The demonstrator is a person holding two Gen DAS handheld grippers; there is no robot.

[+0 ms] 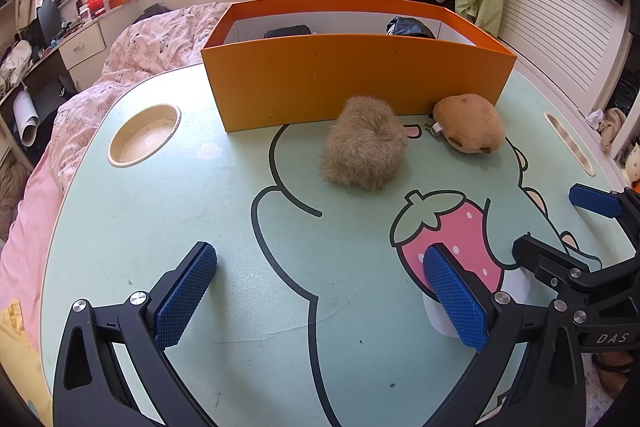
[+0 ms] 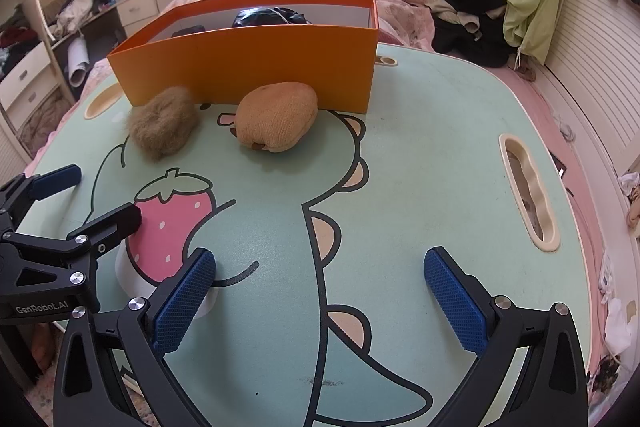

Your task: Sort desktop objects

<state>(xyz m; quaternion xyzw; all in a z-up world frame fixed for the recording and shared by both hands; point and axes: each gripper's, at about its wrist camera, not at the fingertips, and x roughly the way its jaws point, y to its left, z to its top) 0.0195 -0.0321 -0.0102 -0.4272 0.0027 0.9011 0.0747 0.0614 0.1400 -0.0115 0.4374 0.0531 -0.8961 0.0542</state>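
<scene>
Above the table [image 1: 168,187], both tools [image 1: 320,291] [image 2: 320,291] gape wide, holding nothing.

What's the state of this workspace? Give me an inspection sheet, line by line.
Surface: mint-green lap table with a printed cartoon, standing on a bed.
Job's things: furry tan pouf and brown plush lie before the orange box; dark items already inside it.
Clutter: small specks and a smudge on the table.
Grippers: left claw open, empty; right claw open, empty; both hover over the near edge.
Cables: nothing seen.
Surroundings: pink floral bedding, clothes pile, desk with drawers.
</scene>
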